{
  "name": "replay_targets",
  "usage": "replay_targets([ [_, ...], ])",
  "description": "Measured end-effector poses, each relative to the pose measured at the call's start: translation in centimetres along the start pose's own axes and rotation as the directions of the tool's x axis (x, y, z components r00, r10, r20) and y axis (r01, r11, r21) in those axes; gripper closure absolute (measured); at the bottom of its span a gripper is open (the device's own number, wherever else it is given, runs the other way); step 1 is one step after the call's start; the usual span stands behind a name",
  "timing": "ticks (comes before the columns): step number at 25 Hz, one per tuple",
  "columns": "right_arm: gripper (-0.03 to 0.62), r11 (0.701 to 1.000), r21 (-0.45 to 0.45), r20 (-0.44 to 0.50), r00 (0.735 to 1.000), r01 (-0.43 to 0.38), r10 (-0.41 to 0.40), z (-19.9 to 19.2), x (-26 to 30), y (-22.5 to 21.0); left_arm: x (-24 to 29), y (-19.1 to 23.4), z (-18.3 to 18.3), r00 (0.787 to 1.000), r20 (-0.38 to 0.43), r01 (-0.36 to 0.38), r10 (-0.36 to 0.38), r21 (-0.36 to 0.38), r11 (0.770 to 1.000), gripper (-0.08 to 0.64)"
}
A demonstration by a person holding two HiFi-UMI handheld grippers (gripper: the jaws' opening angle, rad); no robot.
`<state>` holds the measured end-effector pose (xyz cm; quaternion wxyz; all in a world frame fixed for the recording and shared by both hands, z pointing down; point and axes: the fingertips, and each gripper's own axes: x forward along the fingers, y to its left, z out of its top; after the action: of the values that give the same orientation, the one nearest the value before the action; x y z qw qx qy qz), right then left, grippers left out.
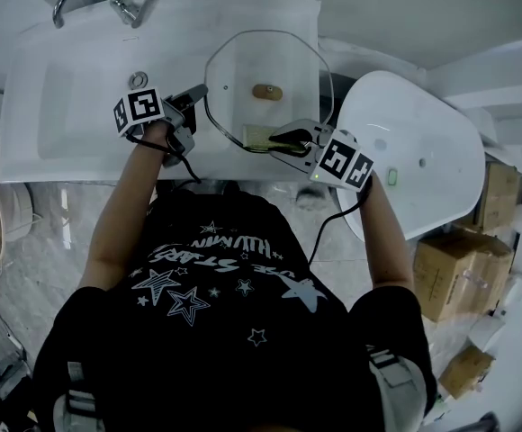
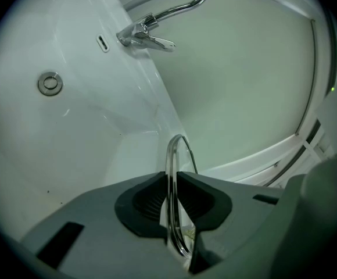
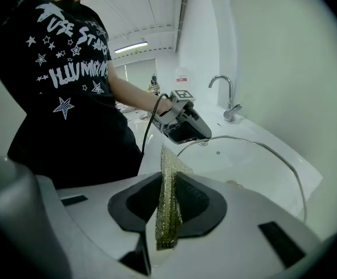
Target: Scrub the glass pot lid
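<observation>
The left claw [image 2: 171, 205] is clamped on the metal rim of the glass pot lid [image 2: 172, 167], which runs edge-on between its dark pads, so this hand is only the holder. From the head view, the left claw [image 1: 196, 99] grips the lid [image 1: 270, 57] at its left edge, above the right end of the white sink [image 1: 63, 97], with the brown knob [image 1: 267, 91] near the middle of the glass. The right claw [image 3: 167, 205] is closed on a folded green scouring pad [image 3: 168, 182], which stands up out of the jaws. That pad [image 1: 259, 137] sits at the lid's near edge, so the glass [image 3: 244, 161] lies straight ahead of the right claw [image 1: 288, 142] and spreads away toward the faucet [image 3: 226, 95]. My judgement is that scrubbing falls to the right hand, stroking forward from the near rim toward the knob; whether the pad already touches the glass I cannot tell.
</observation>
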<state>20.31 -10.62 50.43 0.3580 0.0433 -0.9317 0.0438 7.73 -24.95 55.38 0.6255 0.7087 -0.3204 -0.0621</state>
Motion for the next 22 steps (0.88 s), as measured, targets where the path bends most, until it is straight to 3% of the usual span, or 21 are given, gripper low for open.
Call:
replay_targets([
  [3,0.522,0.998,0.000,0.013,0.998,0.055,-0.055,0.2,-0.9,-2.2,0.0,0.0,0.0,1.000,0.001,0.001,-0.001,0.001,1.000,0.495],
  [6,0.523,0.982,-0.038,0.024,0.983,0.184,-0.183,0.5,-1.7,-5.8,0.1,0.1,0.0,1.000,0.000,0.000,0.000,0.003,1.000,0.495],
  [11,0.523,0.902,-0.132,0.021,0.911,0.410,-0.411,1.5,-2.1,-12.5,0.0,0.0,0.1,1.000,0.000,-0.002,0.002,0.007,1.000,0.495],
  [18,0.523,0.859,-0.218,-0.057,0.873,0.463,-0.485,0.4,-0.2,-18.5,0.3,-0.1,0.1,1.000,-0.001,-0.011,0.011,0.021,1.000,0.495],
  [22,0.522,0.846,-0.205,-0.075,0.854,0.492,-0.515,-0.3,0.6,-20.0,0.3,-0.1,0.2,1.000,-0.002,-0.012,0.012,0.030,0.999,0.495],
])
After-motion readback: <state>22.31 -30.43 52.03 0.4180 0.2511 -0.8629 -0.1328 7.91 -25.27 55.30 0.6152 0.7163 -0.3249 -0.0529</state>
